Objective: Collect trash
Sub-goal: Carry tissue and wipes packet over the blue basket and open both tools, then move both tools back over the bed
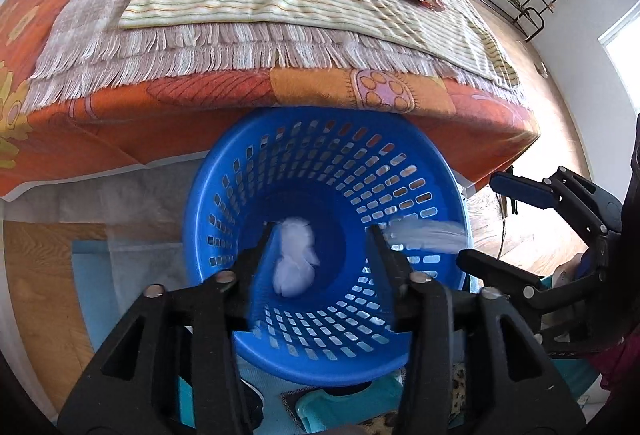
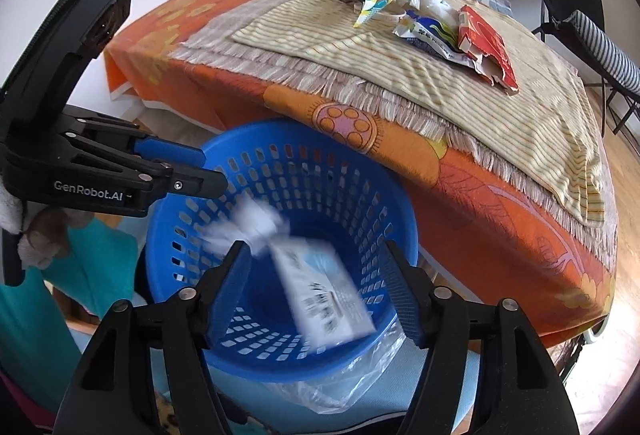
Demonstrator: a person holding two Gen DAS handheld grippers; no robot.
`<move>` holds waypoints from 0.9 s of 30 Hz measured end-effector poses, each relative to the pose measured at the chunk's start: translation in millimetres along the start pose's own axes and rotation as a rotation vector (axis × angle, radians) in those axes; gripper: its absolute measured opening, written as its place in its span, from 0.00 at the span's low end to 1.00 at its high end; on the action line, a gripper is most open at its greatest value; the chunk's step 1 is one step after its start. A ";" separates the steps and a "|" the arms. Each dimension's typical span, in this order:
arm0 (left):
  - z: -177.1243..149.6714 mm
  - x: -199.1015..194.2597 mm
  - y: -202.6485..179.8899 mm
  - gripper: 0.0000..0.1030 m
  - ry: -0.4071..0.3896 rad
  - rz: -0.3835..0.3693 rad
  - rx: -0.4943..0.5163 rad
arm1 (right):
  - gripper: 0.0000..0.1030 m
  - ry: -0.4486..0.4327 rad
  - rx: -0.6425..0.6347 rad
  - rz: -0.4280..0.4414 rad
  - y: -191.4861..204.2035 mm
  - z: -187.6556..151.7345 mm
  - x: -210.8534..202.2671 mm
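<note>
Trash: tissue (image 1: 295,255), packet (image 2: 324,293) inside blue basket (image 1: 400,163) | both hand-held grippers (image 1: 320,235) (image 2: 316,255) open, empty

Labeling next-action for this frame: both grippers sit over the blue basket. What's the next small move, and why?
Probably lift both back to the bed. The left gripper and right gripper are open, a white wad and a carton blur inside the basket, and wrappers remain on the striped cloth.
</note>
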State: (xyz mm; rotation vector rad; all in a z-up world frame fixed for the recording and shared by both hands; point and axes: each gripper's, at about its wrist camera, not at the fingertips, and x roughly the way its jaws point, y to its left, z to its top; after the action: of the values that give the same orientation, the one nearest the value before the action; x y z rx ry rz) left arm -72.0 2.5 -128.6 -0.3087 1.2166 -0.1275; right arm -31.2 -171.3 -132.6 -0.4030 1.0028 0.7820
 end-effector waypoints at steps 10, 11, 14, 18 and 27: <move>0.0 -3.1 3.4 0.52 -0.005 0.004 -0.010 | 0.67 -0.004 0.042 0.007 -9.0 1.4 -0.2; 0.7 -3.0 2.7 0.52 -0.007 0.002 -0.012 | 0.67 -0.005 0.045 0.007 -9.7 1.0 -0.8; 3.6 -6.3 1.5 0.52 -0.015 0.002 -0.009 | 0.67 -0.009 0.053 0.006 -12.1 2.4 -1.1; 10.1 -12.2 -0.3 0.52 -0.032 0.000 -0.014 | 0.67 -0.011 0.063 0.007 -15.2 4.4 -0.4; 43.0 -29.7 5.9 0.52 -0.092 0.017 -0.064 | 0.67 -0.033 0.140 0.023 -38.2 18.9 -4.6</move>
State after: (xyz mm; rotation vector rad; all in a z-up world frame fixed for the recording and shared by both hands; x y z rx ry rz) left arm -42.5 23.0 -90.3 -0.3557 1.1332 -0.0589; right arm 7.1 -186.7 -120.8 -0.2583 1.0263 0.7322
